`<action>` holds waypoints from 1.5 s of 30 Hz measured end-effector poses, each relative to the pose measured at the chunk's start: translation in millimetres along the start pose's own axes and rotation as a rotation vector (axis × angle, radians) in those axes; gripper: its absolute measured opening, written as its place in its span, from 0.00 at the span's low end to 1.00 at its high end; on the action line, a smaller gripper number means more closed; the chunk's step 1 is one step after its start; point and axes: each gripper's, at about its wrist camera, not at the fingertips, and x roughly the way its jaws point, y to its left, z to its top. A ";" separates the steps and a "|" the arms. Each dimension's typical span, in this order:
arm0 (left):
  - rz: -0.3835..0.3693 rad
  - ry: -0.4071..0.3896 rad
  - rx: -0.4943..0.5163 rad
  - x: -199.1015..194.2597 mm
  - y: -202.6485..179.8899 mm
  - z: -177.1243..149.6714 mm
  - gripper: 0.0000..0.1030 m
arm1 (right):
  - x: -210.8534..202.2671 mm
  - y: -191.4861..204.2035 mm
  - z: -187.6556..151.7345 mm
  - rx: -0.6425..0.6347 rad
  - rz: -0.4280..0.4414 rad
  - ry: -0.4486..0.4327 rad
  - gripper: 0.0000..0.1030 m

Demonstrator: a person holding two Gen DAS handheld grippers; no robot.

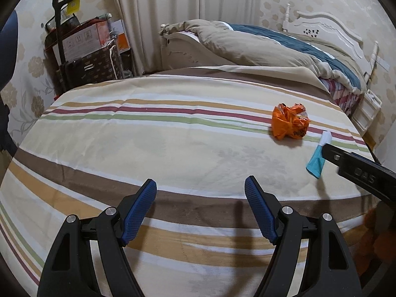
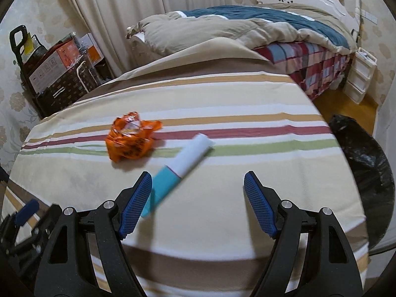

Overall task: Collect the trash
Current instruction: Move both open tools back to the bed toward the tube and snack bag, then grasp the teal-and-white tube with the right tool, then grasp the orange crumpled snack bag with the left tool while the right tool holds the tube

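Note:
A crumpled orange wrapper [image 1: 289, 123] lies on the striped cloth [image 1: 148, 133] to the right; it also shows in the right wrist view [image 2: 128, 138]. A white and teal packet [image 2: 178, 168] lies just right of it, and shows in the left wrist view [image 1: 318, 153] partly hidden by the right gripper's finger. My left gripper [image 1: 200, 190] is open and empty above the cloth's near side. My right gripper [image 2: 198, 185] is open and empty, its left finger [image 2: 138, 198] beside the packet's teal end.
A black trash bag [image 2: 361, 163] stands at the cloth's right edge by the floor. A bed with a beige and blue quilt [image 2: 222, 24] lies behind. Boxes and a trolley [image 1: 81, 47] stand at the back left. White drawers [image 2: 358, 79] stand at the far right.

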 end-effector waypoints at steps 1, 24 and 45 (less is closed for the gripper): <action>-0.001 -0.001 -0.001 -0.6 0.2 -0.5 0.72 | 4.2 5.3 2.2 -0.008 -0.005 0.009 0.73; -0.019 -0.001 -0.001 3.6 -2.6 3.1 0.74 | 6.9 8.1 1.8 -0.124 -0.034 0.016 0.26; -0.100 0.015 0.115 26.5 -75.4 26.2 0.78 | -2.9 -52.5 3.1 -0.067 -0.046 0.006 0.21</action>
